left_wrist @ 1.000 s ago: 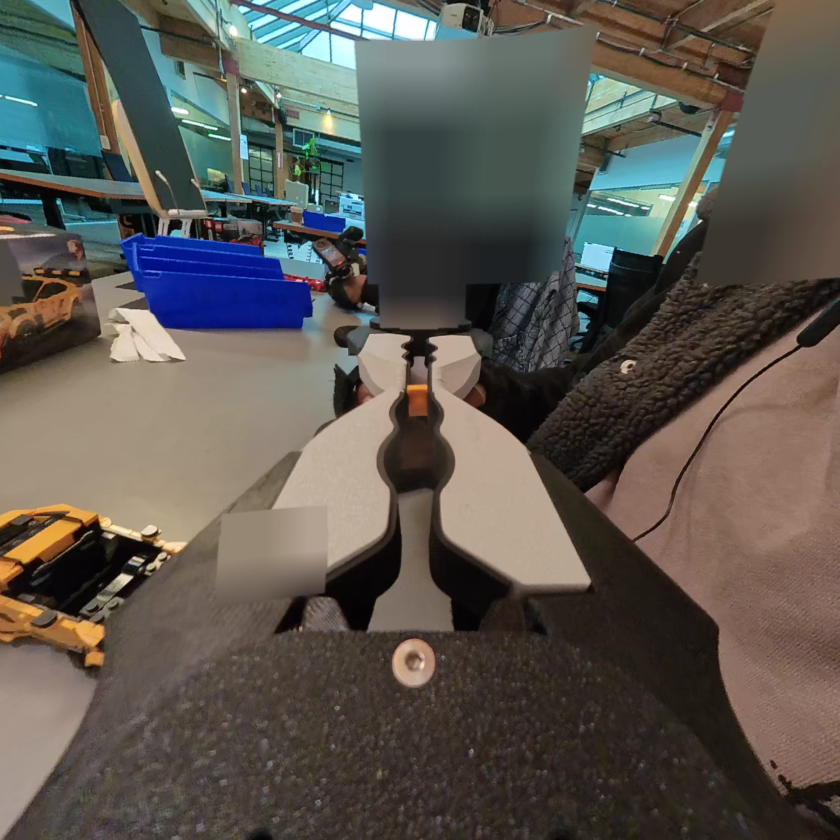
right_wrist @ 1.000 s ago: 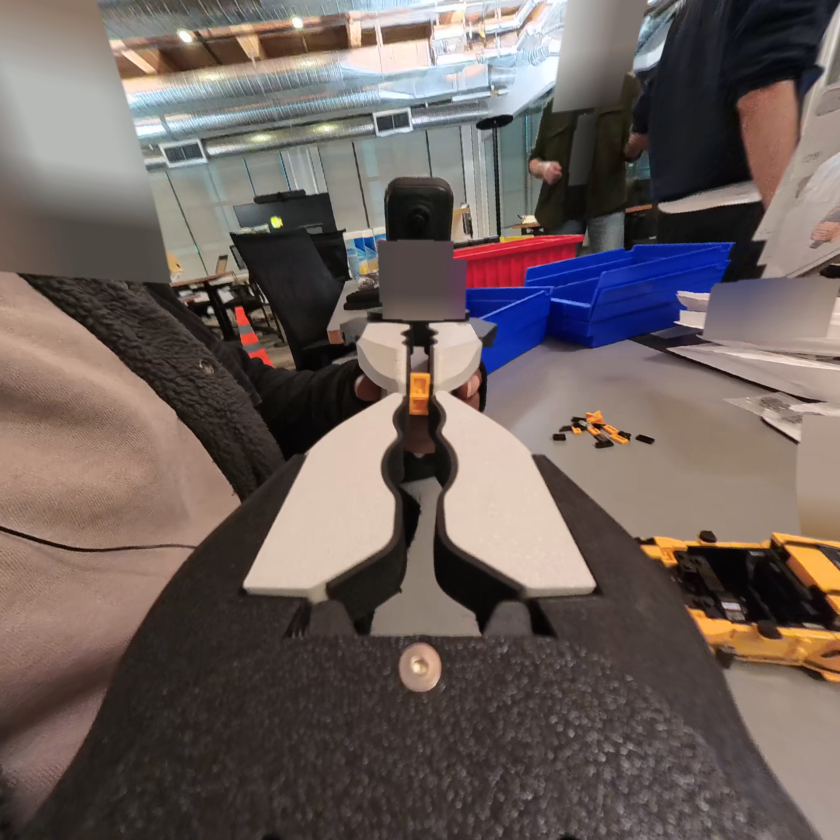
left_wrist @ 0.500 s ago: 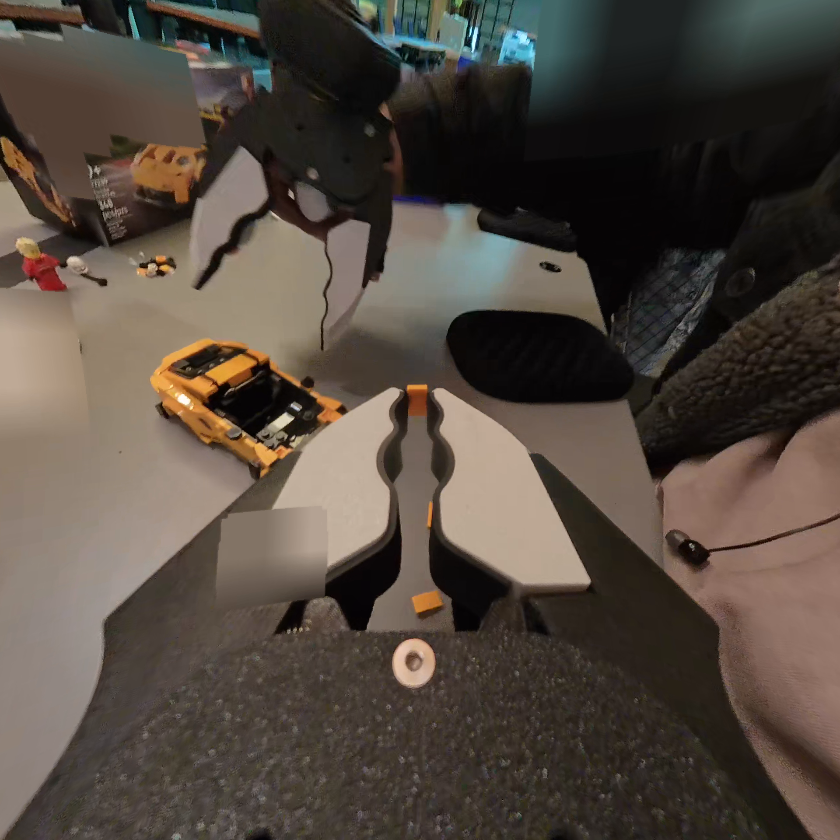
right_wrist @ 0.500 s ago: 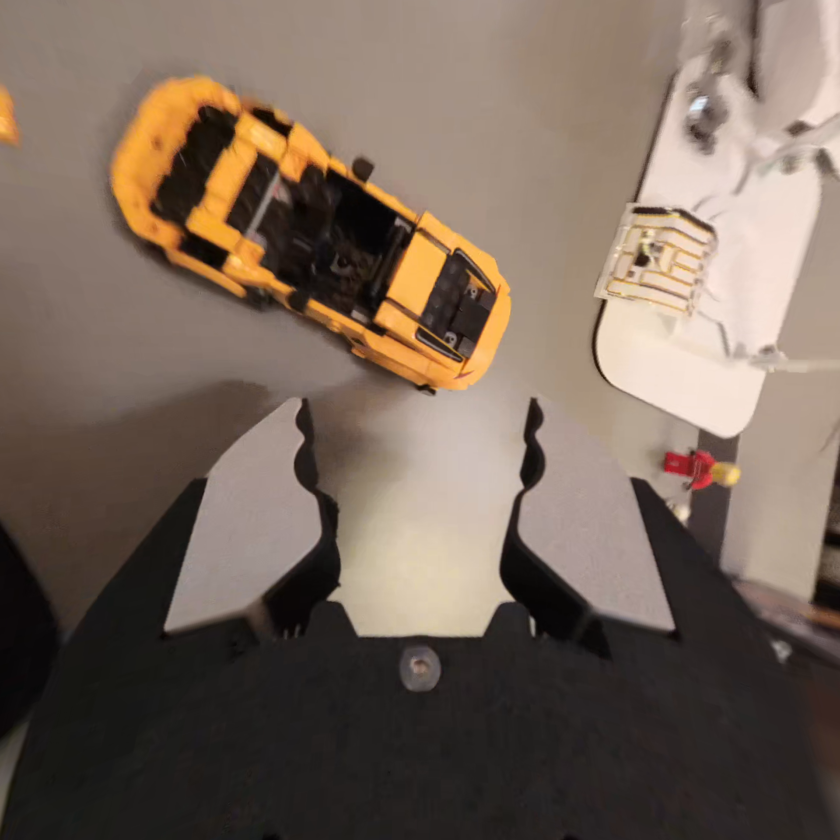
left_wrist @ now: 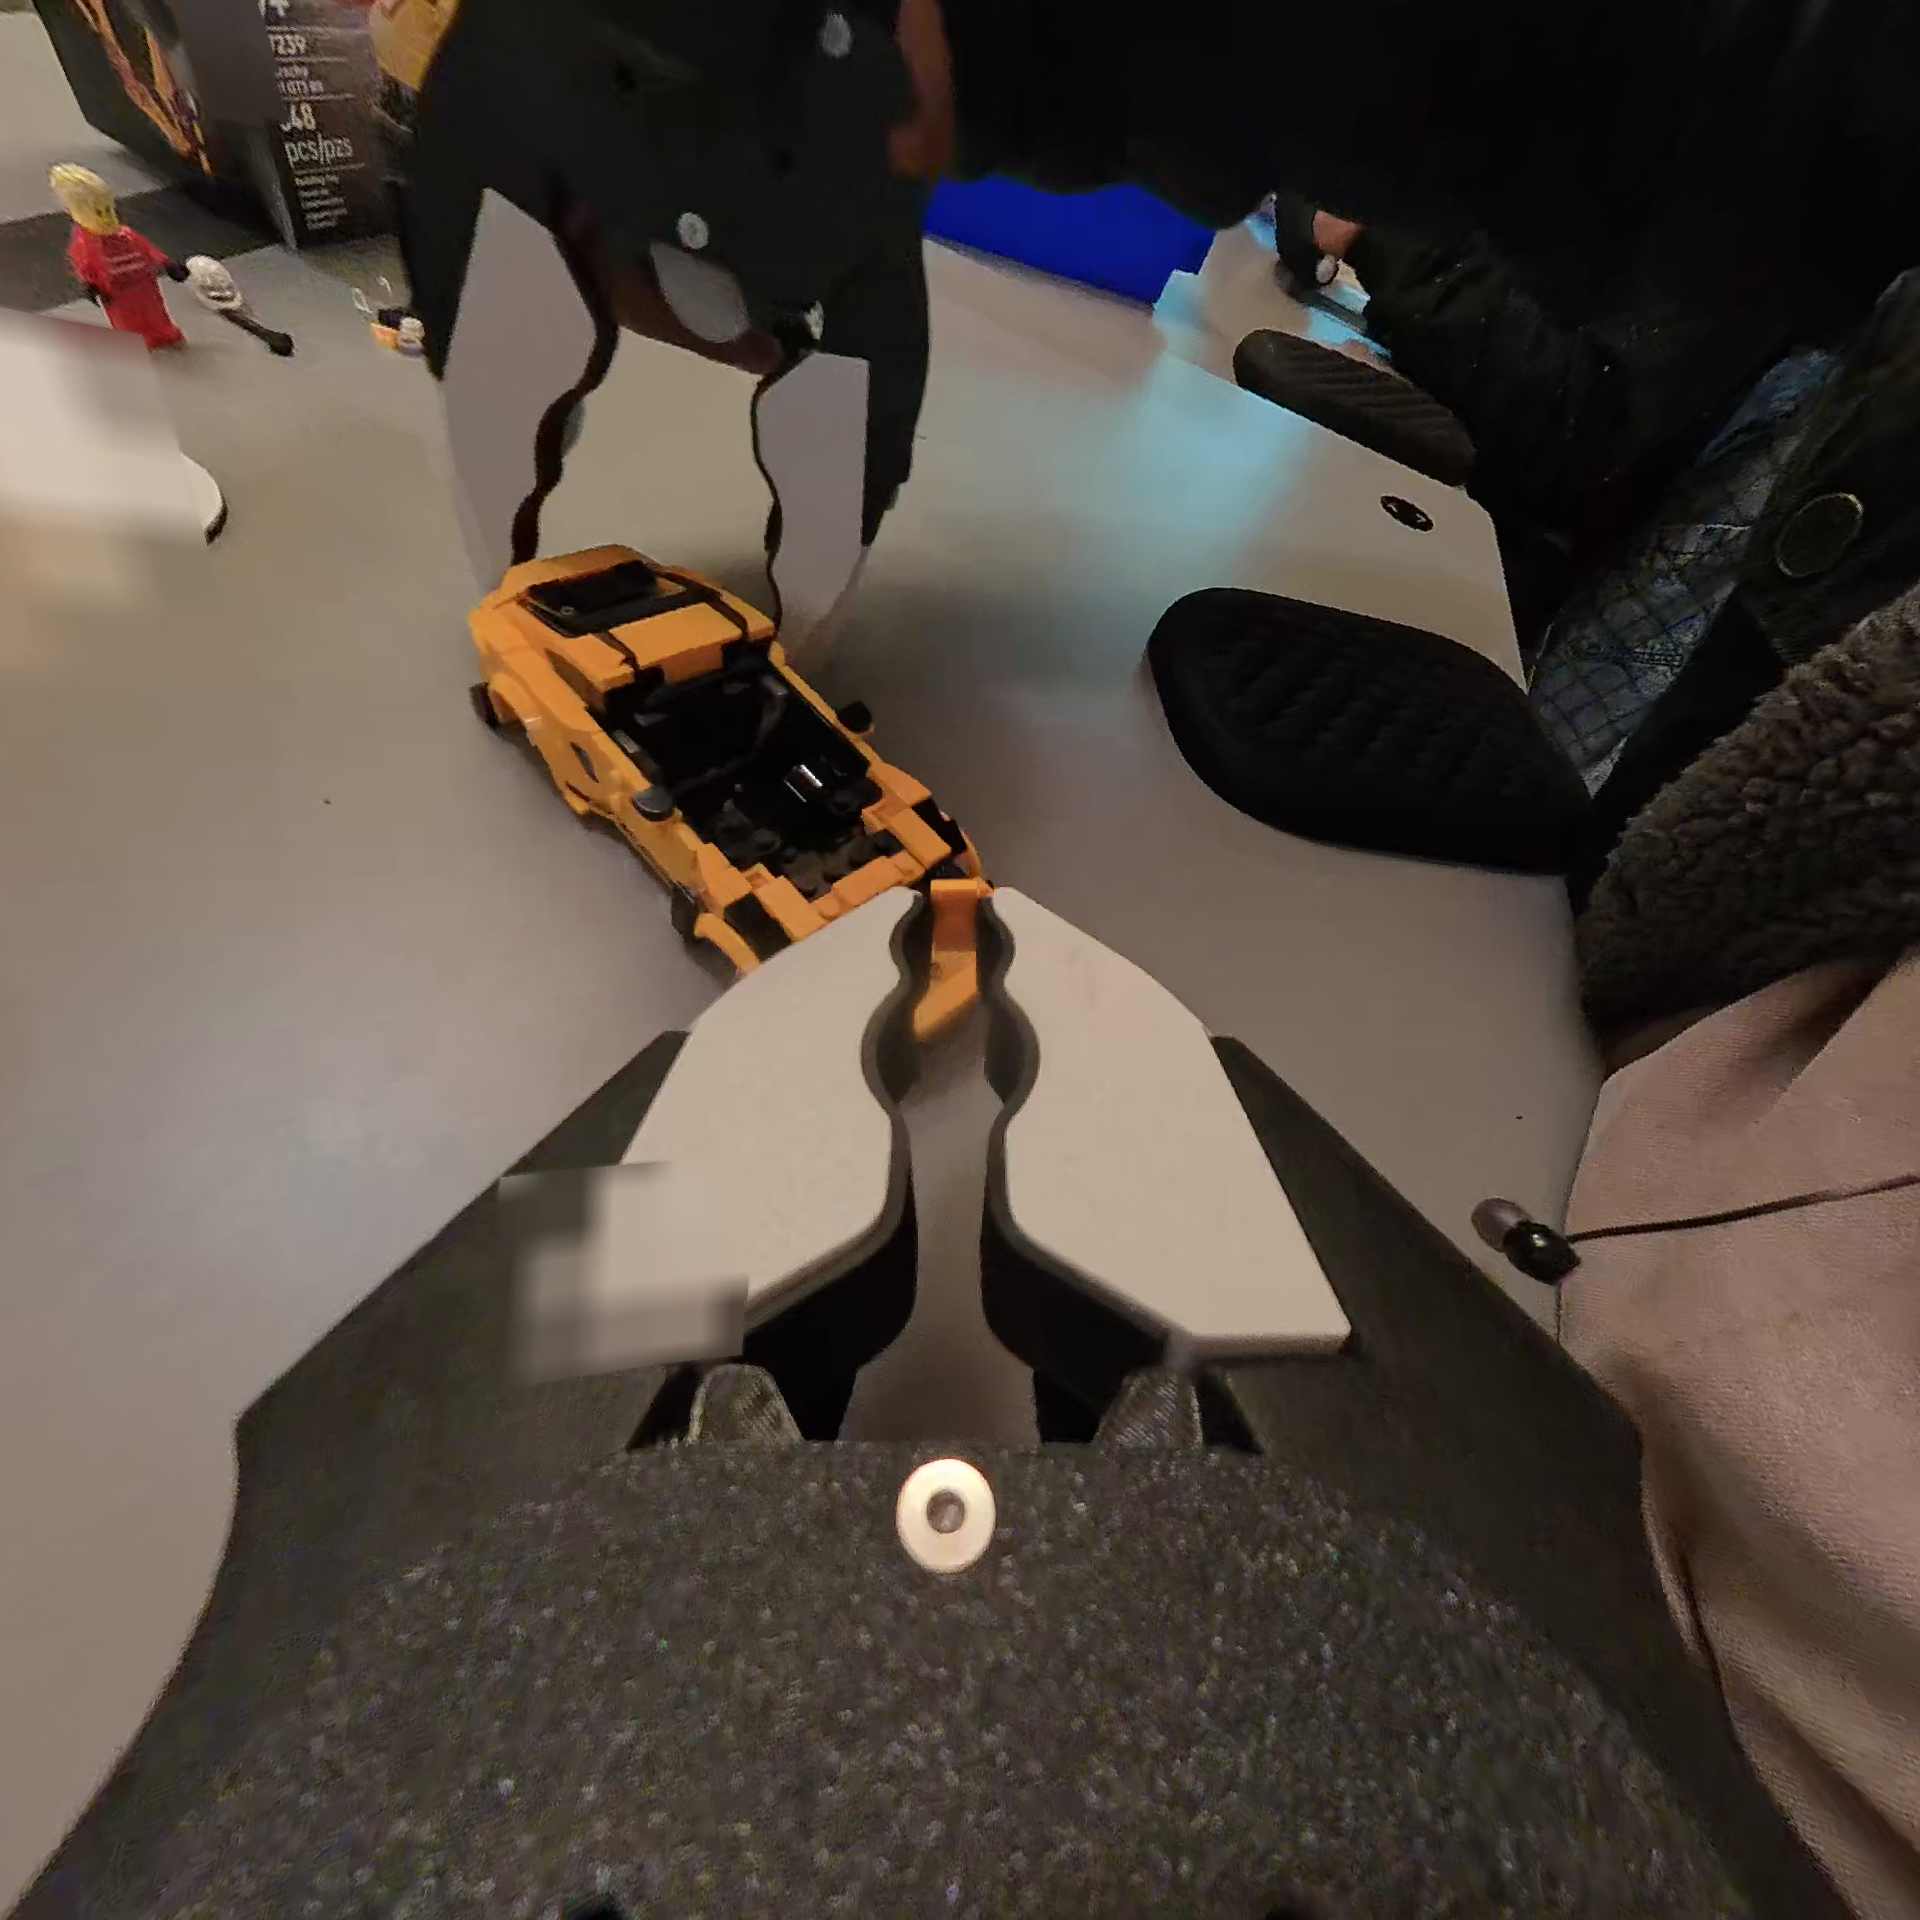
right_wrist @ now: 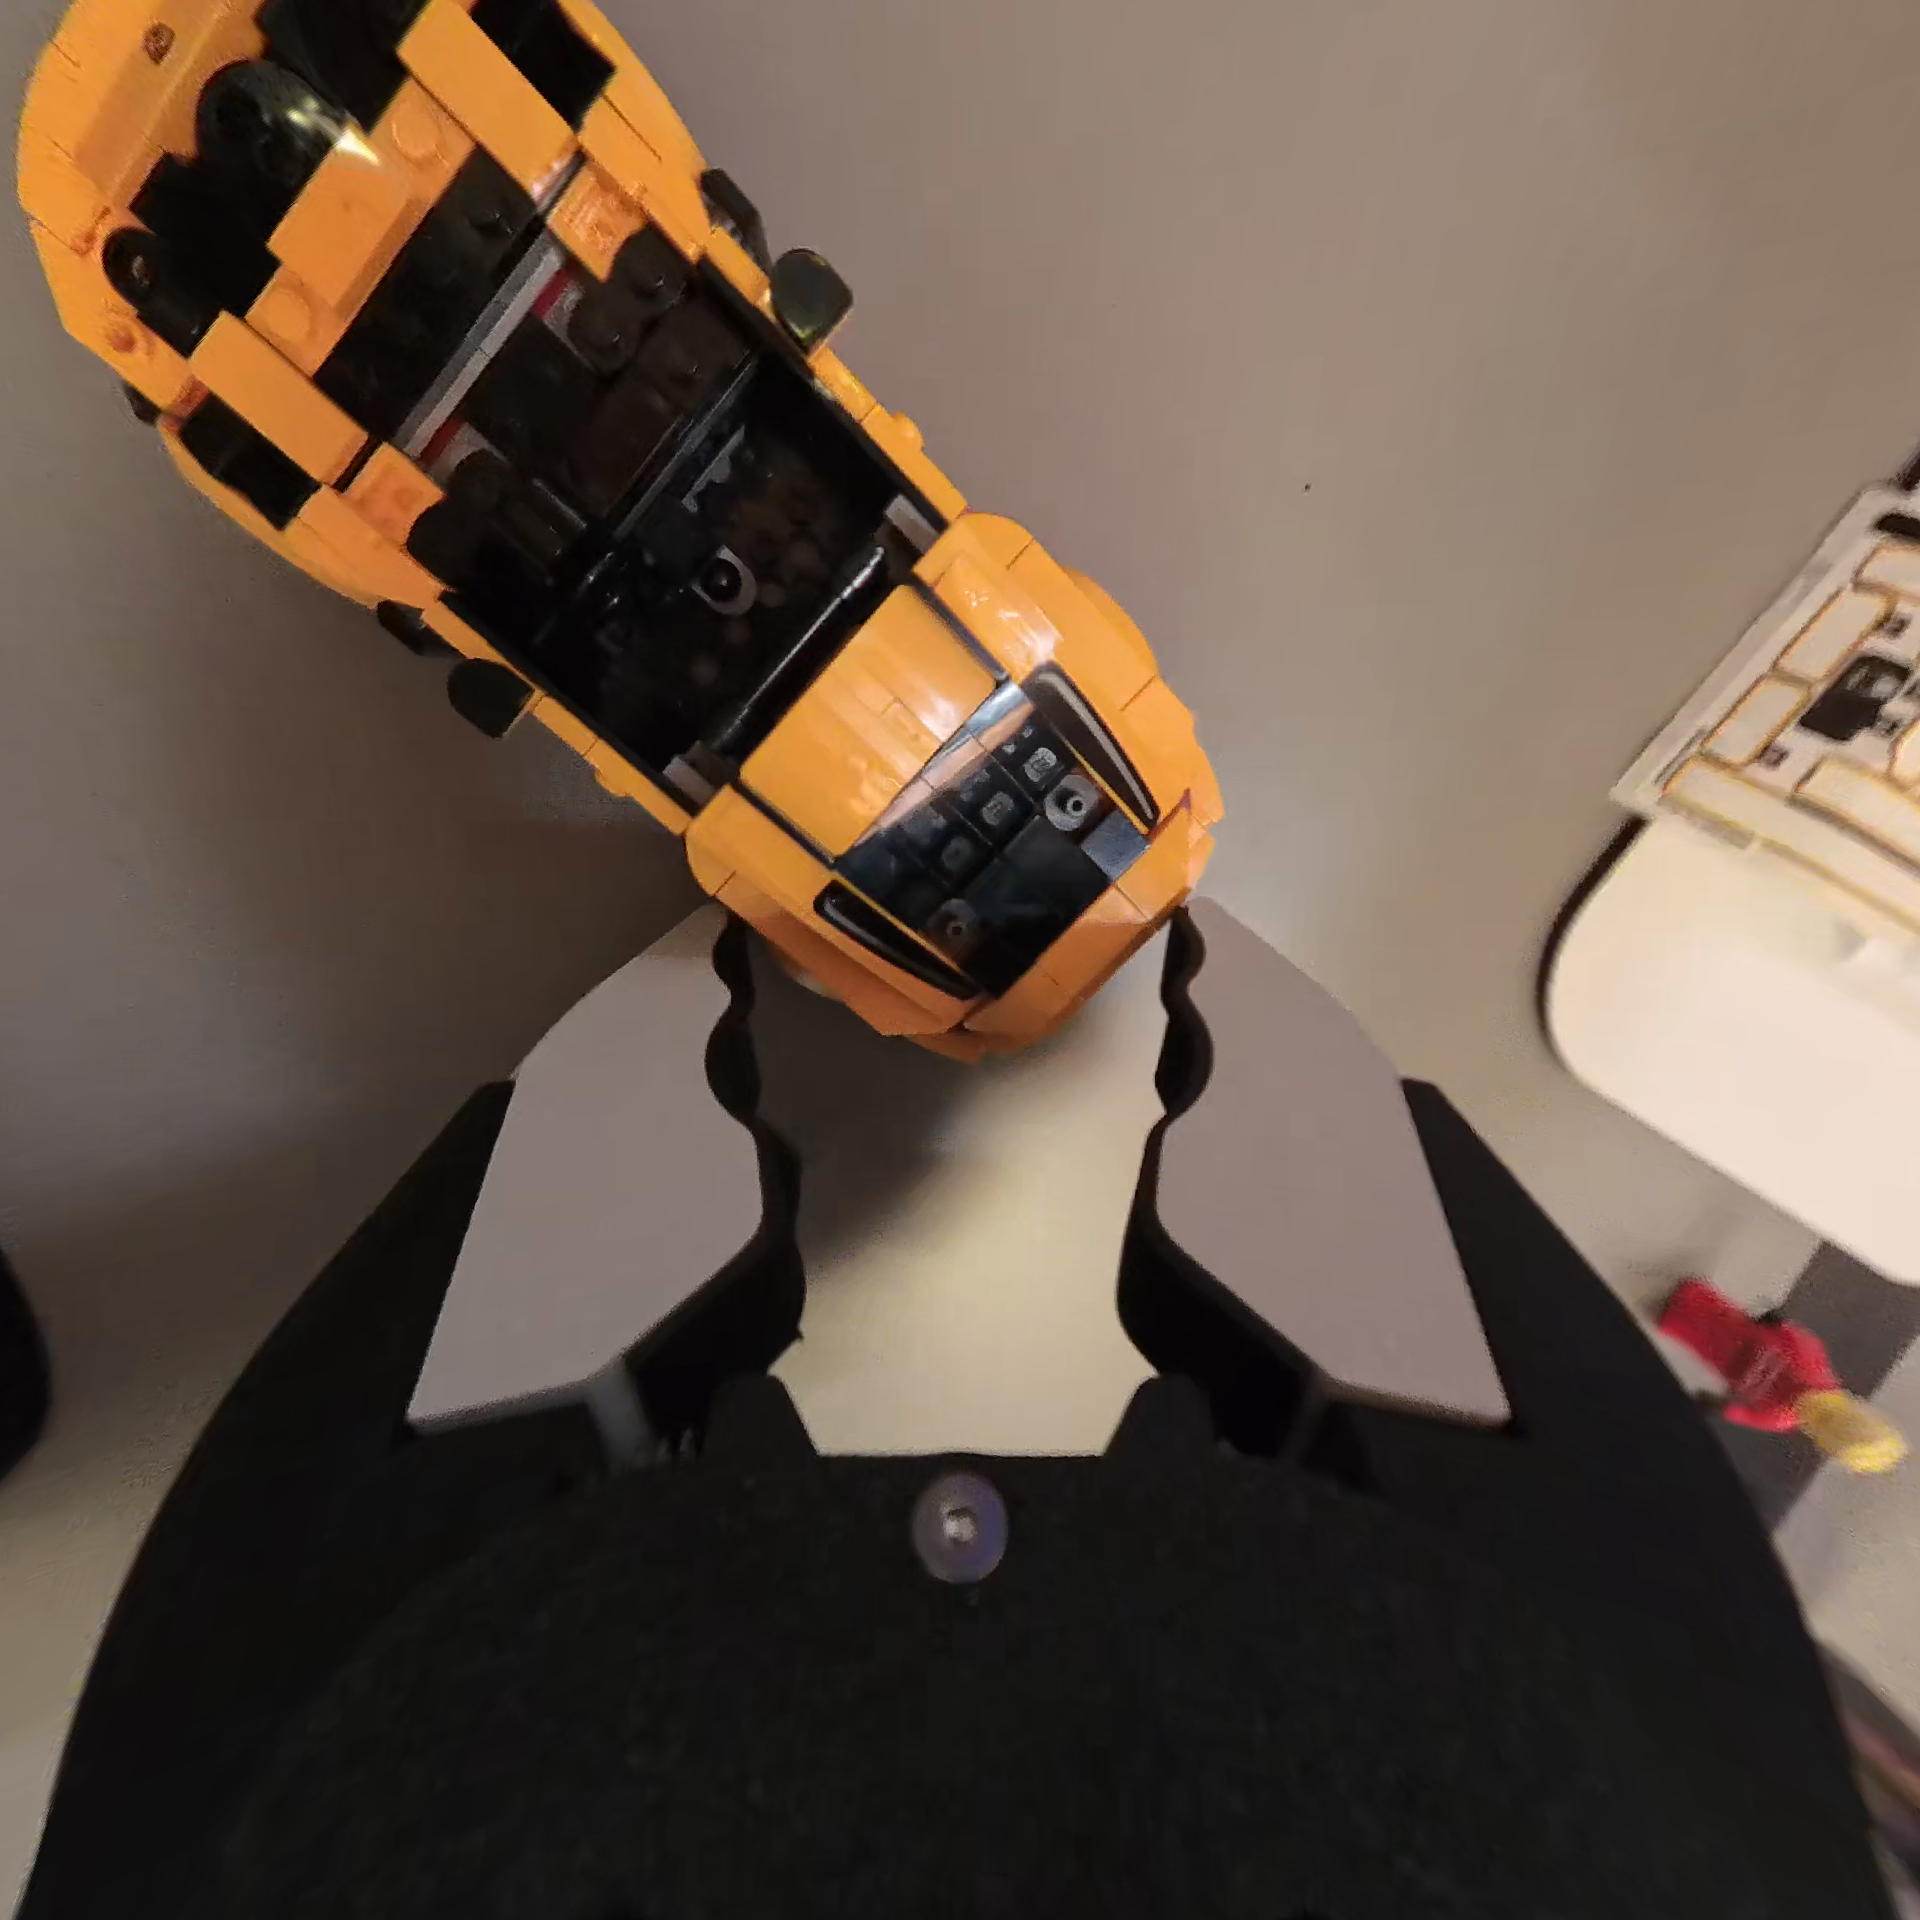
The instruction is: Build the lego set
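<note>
One small red-suited toy figure with yellow hair [left_wrist: 114, 265] stands far left on the smooth grey worktop [left_wrist: 260, 935], beside one dark printed cardboard box [left_wrist: 239, 94]. One partly built orange-and-black brick car [left_wrist: 707, 748] lies mid-worktop, its open black studded cabin facing up. The right tool [left_wrist: 665, 561], two flat grey fingers with wavy black inner edges, hangs spread wide over the car's far end; in the right wrist view its fingertips [right_wrist: 956, 925] straddle the car's glossy nose [right_wrist: 987, 862] without touching it. Half a second ago it hovered higher and well off the car. The left tool [left_wrist: 951, 904] is nearly closed, pinching one narrow orange brick piece [left_wrist: 951, 961] at the car's near end; before, that piece was farther from the car. One black textured oval pad [left_wrist: 1361, 727] lies right.
</note>
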A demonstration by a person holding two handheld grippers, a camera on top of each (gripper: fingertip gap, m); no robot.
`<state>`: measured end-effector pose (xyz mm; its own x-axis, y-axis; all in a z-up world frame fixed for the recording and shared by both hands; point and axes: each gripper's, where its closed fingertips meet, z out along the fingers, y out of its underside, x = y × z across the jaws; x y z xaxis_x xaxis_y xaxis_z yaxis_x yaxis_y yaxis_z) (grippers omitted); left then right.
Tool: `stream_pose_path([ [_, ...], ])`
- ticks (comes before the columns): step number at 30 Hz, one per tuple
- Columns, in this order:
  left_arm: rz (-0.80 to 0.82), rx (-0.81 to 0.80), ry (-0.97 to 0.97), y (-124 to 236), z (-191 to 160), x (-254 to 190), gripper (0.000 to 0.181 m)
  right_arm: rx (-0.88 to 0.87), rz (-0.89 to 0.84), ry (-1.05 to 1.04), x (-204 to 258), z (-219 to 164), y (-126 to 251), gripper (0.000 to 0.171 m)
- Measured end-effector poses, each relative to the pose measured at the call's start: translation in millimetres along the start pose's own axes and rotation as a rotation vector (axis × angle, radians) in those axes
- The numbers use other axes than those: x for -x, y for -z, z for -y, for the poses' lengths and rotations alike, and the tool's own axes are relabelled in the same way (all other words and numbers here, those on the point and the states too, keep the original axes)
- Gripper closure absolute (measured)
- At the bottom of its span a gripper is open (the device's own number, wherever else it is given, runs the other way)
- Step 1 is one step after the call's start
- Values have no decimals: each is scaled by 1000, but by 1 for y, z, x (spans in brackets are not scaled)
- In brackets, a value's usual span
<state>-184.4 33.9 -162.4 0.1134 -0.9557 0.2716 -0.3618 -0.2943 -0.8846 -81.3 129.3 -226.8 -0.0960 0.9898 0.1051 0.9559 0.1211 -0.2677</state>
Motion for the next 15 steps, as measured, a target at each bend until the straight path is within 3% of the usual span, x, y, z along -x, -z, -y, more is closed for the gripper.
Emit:
stream_pose_path([
  [5,21,-9,-3,3,3,-1,174,-25,-86,-286,19,-7,4,96],
  [9,37,-35,3,8,9,-1,174,-82,-170,-649,34,-8,7,107],
  [11,47,-47,1,10,11,-1,174,-140,-140,-721,46,-1,11,99],
  [13,57,-61,-6,12,13,0,174,-191,-174,-713,41,-1,34,93],
  [15,71,-70,-11,14,15,2,174,-365,-315,-708,7,9,79,95],
])
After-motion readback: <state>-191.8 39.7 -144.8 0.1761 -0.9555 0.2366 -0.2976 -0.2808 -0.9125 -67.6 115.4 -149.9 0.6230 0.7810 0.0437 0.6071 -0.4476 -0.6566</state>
